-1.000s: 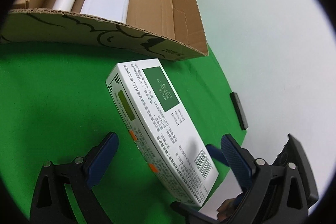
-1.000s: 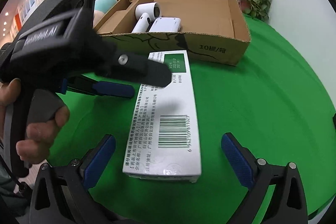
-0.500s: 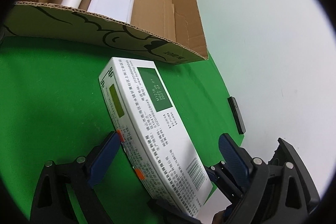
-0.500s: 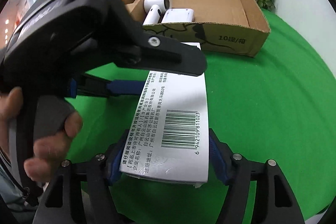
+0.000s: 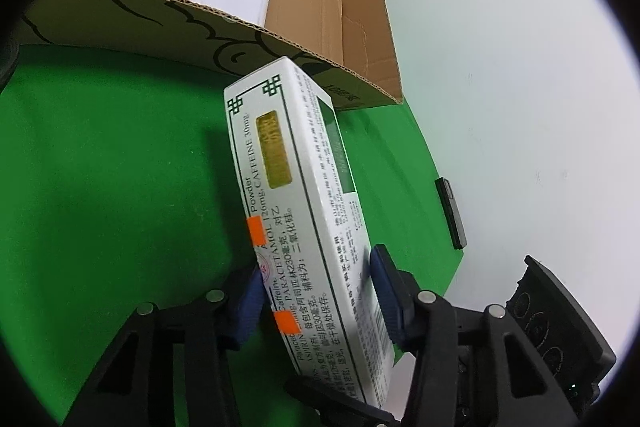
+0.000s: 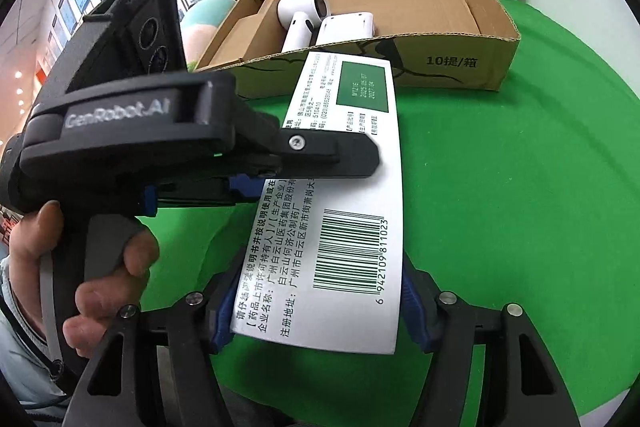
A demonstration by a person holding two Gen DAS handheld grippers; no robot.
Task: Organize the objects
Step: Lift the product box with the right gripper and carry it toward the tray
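Medicine box [image 6: 340,211] barcode shows only at right wrist.

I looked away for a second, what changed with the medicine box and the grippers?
Both jaws have just been closing: the left hand-held gripper and right hand-held gripper now clamp the medicine box, which has tipped up on edge. The cardboard box and its white items stayed put.

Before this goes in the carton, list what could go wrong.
1. Both grippers clamp the same medicine box: the left gripper has just closed on its thin sides, the right gripper on its barcode end. Pulling unevenly could twist or crush it.
2. The cardboard carton has a raised front wall close ahead; the box may catch on it.
3. The white hair dryer and white case already occupy part of the floor.
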